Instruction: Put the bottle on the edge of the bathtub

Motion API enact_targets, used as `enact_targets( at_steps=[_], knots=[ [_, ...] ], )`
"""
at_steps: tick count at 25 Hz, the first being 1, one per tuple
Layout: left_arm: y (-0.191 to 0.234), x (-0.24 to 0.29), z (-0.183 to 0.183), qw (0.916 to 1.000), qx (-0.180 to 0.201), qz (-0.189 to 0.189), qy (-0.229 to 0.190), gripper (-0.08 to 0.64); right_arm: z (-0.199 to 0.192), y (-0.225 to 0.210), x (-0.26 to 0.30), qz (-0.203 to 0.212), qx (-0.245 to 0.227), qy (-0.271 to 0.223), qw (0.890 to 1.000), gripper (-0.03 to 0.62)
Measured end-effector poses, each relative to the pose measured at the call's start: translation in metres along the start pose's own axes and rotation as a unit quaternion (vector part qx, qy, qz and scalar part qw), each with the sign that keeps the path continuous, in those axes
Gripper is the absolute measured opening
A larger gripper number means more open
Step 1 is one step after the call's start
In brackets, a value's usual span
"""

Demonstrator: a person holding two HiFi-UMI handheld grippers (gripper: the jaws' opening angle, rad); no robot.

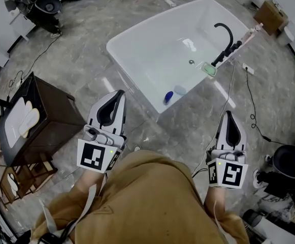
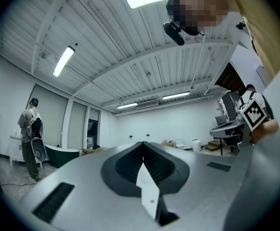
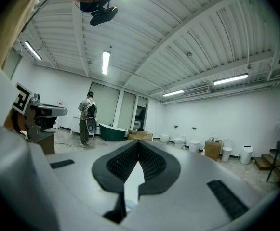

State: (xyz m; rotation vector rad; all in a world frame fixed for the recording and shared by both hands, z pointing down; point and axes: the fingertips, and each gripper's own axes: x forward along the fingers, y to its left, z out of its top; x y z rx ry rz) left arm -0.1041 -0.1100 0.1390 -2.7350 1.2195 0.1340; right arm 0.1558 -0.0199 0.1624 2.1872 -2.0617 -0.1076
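Note:
A white bathtub stands on the grey stone floor ahead of me. A small blue bottle lies inside it against the near wall, with a pale blue round object beside it. My left gripper is held out level short of the tub's near corner, its jaws together and nothing between them. My right gripper hangs to the right of the tub, also shut and empty. The left gripper and the right gripper each look across the room over closed jaws; neither gripper view shows the bottle.
A black faucet and a green soap dish sit at the tub's right end. A dark wooden cabinet stands left of me. Cables trail on the floor at right. A person stands by a dark green tub.

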Motion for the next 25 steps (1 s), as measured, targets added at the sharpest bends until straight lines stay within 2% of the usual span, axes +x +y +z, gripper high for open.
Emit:
enact_targets(
  at_steps=[11,25],
  knots=[
    [-0.009,0.005,0.007,0.9999,0.011,-0.003,-0.004,0.008,0.002,-0.009,-0.003,-0.004,0.005,-0.013,1.000,0.003],
    [-0.018,0.002,0.001,1.0000,0.006,0.000,0.003,0.008,-0.003,-0.013,-0.011,-0.004,0.005,-0.009,1.000,0.003]
  ],
)
